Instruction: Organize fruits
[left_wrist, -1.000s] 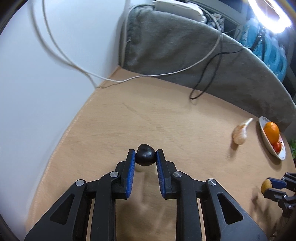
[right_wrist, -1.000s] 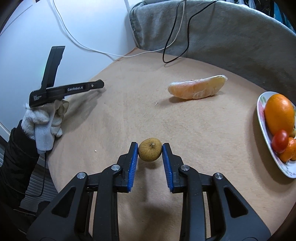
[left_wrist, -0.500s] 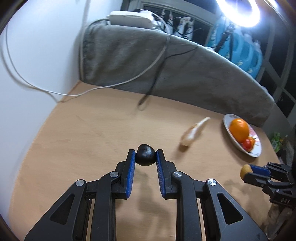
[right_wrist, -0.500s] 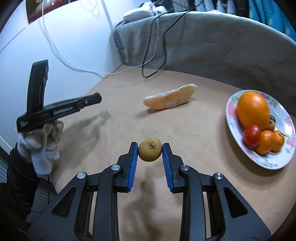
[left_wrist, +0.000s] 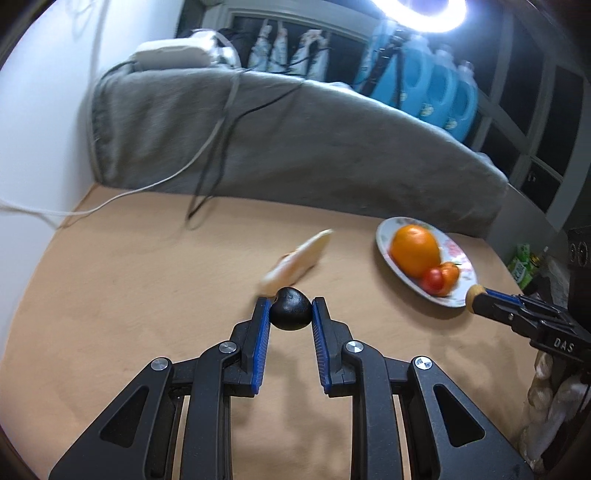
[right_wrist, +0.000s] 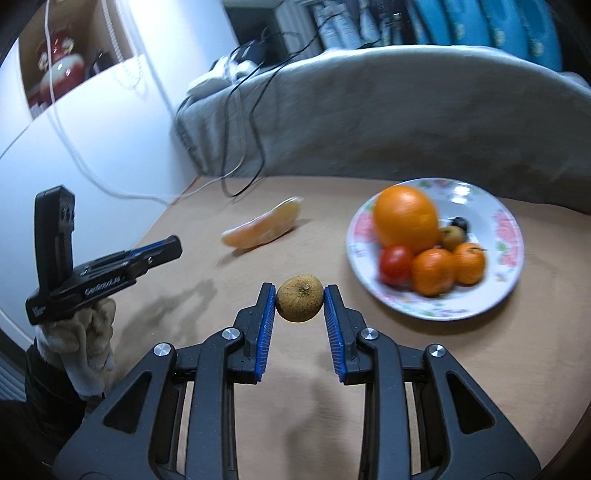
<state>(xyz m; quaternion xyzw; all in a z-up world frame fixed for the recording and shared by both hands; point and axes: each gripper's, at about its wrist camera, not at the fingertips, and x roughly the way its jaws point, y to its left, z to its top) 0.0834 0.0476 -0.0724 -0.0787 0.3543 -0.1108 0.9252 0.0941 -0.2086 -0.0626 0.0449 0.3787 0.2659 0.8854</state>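
Observation:
My left gripper (left_wrist: 290, 308) is shut on a small black fruit (left_wrist: 290, 309), held above the tan table. My right gripper (right_wrist: 300, 303) is shut on a brownish round fruit (right_wrist: 299, 303), just left of a flowered plate (right_wrist: 506, 229). The plate holds a big orange (right_wrist: 404, 216), a red tomato (right_wrist: 395, 264), two small oranges and two small dark fruits. A peeled pomelo segment (right_wrist: 264, 228) lies on the table beyond both grippers. In the left wrist view the right gripper (left_wrist: 474, 293) shows at the plate's (left_wrist: 460, 258) near edge, with the segment (left_wrist: 299, 260) just past my black fruit.
A grey blanket (left_wrist: 295, 147) drapes the far side of the table, with a black and a white cable (left_wrist: 207, 147) trailing onto the tabletop. A white wall stands at the left. Blue bottles (left_wrist: 424, 85) and a ring light sit behind. A gloved hand (right_wrist: 86, 339) holds the left gripper.
Both grippers have swung to the right and risen a little with their fruits still held. The plate and the pomelo segment have come closer to the middle of both views.

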